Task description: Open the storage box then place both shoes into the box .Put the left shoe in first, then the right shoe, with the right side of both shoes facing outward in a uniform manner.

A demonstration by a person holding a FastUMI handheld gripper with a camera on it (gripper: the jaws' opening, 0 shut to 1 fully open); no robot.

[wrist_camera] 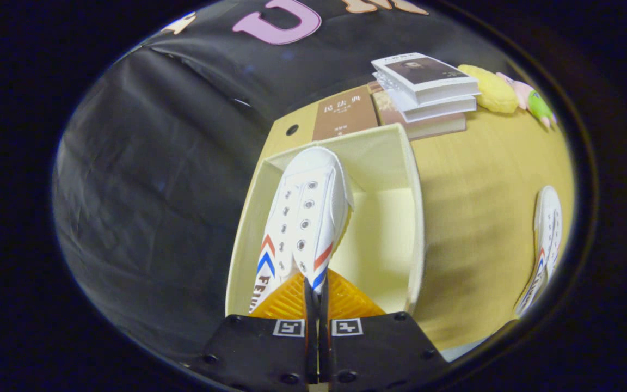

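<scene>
White shoe [308, 212], "FEI" legible on its side, pinched in closed gripper [316, 291] over open box [414, 218]

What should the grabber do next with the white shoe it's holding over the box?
Probably lower it a bit further and let go. The gripper has its jaws pinched shut on the white shoe, which hangs toe-forward inside the open storage box, close to one wall. The second shoe waits on the table beside the box, so the held shoe needs setting down before that one is fetched.
</scene>
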